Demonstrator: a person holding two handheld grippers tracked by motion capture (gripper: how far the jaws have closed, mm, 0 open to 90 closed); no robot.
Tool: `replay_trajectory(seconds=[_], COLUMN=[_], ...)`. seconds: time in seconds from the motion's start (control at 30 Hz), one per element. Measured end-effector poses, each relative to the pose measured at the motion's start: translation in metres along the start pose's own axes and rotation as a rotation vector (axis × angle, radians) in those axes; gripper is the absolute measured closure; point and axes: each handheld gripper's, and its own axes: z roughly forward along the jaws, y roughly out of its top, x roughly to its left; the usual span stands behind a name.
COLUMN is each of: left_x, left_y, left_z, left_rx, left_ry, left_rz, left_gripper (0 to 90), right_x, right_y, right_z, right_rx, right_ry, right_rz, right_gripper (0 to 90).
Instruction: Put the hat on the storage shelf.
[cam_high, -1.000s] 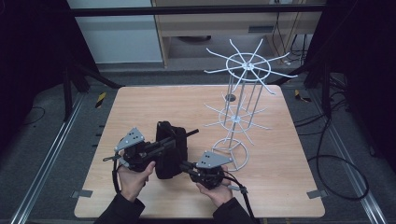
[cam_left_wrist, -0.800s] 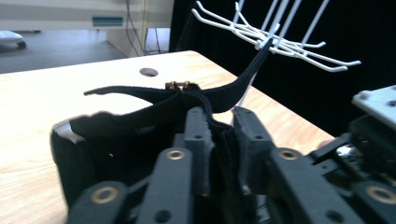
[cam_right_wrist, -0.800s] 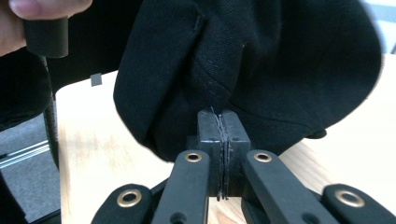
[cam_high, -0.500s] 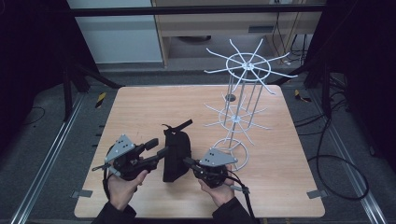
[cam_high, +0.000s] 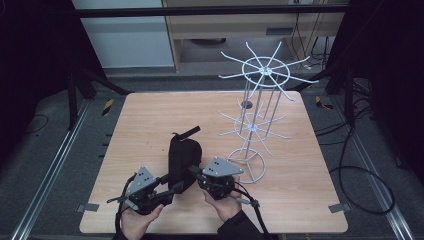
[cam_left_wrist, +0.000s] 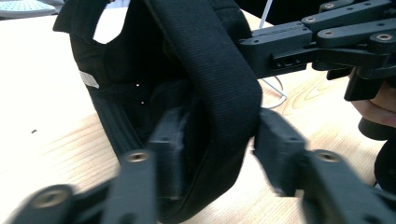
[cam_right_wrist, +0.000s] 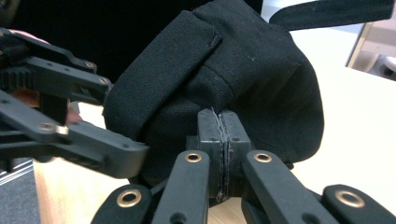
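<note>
Pale wooden surface (cam_high: 150, 125) carries a tall white wire rack (cam_high: 260, 105) with spoked tiers at its right rear. Near the front edge stands a black fabric cap (cam_high: 182, 155), held between two hands. The left hand-held gripper (cam_high: 176, 187) has its jaws spread around the cap's thick brim edge. The right hand-held gripper (cam_high: 192, 171) has its jaws pressed together, pinching the cap's fabric.
</note>
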Motion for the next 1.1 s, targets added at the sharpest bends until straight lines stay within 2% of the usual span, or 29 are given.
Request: replay_trajectory(seconds=[0.03,0.1,0.17,0.2,0.23,0.3,0.4,0.53,0.57,0.6,0.63,0.67,0.73,0.77,0.8,0.83,0.9,0.97,1.0,1.07,1.1], left_x=[0.0,0.0,0.002,0.002,0.004,0.009,0.013,0.024,0.031,0.031,0.034,0.041,0.044,0.05,0.05,0.057,0.06,0.069,0.069,0.075,0.081], left_y=[0.001,0.002,0.003,0.003,0.004,0.009,0.01,0.006,0.003,0.003,0.001,-0.004,-0.006,-0.01,-0.01,-0.015,-0.018,-0.025,-0.025,-0.028,-0.031], left_z=[0.0,-0.001,-0.002,-0.002,-0.003,-0.008,-0.01,-0.016,-0.019,-0.019,-0.022,-0.027,-0.03,-0.035,-0.035,-0.041,-0.043,-0.049,-0.049,-0.052,-0.054], left_rx=[0.0,0.004,-0.007,-0.007,-0.016,-0.04,-0.05,-0.081,-0.092,-0.092,-0.098,-0.109,-0.116,-0.124,-0.124,-0.129,-0.129,-0.13,-0.13,-0.131,-0.135], left_ry=[0.0,-0.004,-0.016,-0.016,-0.022,-0.041,-0.043,-0.039,-0.033,-0.033,-0.025,-0.014,-0.006,0.009,0.009,0.035,0.045,0.082,0.082,0.118,0.165], left_rz=[0.0,0.011,0.002,0.002,-0.002,-0.007,-0.015,-0.067,-0.099,-0.099,-0.109,-0.136,-0.15,-0.176,-0.176,-0.196,-0.208,-0.232,-0.232,-0.232,-0.238], left_gripper=[63.8,70.4,76.0,77.8,79.0,80.4,80.9,79.7,78.8,77.7,77.7,76.3,75.7,75.4,74.9,74.3,73.6,71.4,70.6,69.5,65.5], right_x=[0.0,-0.001,-0.003,-0.003,-0.005,-0.008,-0.012,-0.015,-0.015,-0.015,-0.015,-0.014,-0.012,-0.012,-0.012,-0.01,-0.01,-0.011,-0.011,-0.012,-0.014], right_y=[0.0,0.0,0.001,0.001,0.001,0.001,-0.001,-0.015,-0.018,-0.018,-0.02,-0.025,-0.028,-0.029,-0.029,-0.031,-0.031,-0.032,-0.032,-0.032,-0.033], right_z=[0.0,0.001,0.0,0.0,-0.005,-0.013,-0.019,-0.014,-0.011,-0.011,-0.008,-0.002,0.003,0.005,0.005,0.009,0.009,0.009,0.009,0.008,0.007], right_rx=[0.0,0.0,-0.008,-0.008,-0.032,-0.063,-0.064,-0.016,0.001,0.001,0.017,0.045,0.062,0.07,0.07,0.084,0.088,0.091,0.091,0.091,0.09], right_ry=[-0.004,0.002,0.004,0.004,0.004,-0.007,-0.002,-0.015,-0.014,-0.014,-0.013,-0.014,-0.012,-0.012,-0.012,-0.014,-0.014,-0.018,-0.018,-0.022,-0.024], right_rz=[0.0,0.002,0.006,0.006,0.008,0.011,0.02,0.015,0.014,0.014,0.012,0.002,-0.004,-0.009,-0.009,-0.018,-0.023,-0.028,-0.028,-0.021,-0.017], right_gripper=[89.5,88.5,82.5,82.5,76.5,72.3,70.4,64.7,63.9,63.9,63.0,62.2,62.0,61.9,61.9,61.9,61.9,61.8,61.8,61.5,61.1])
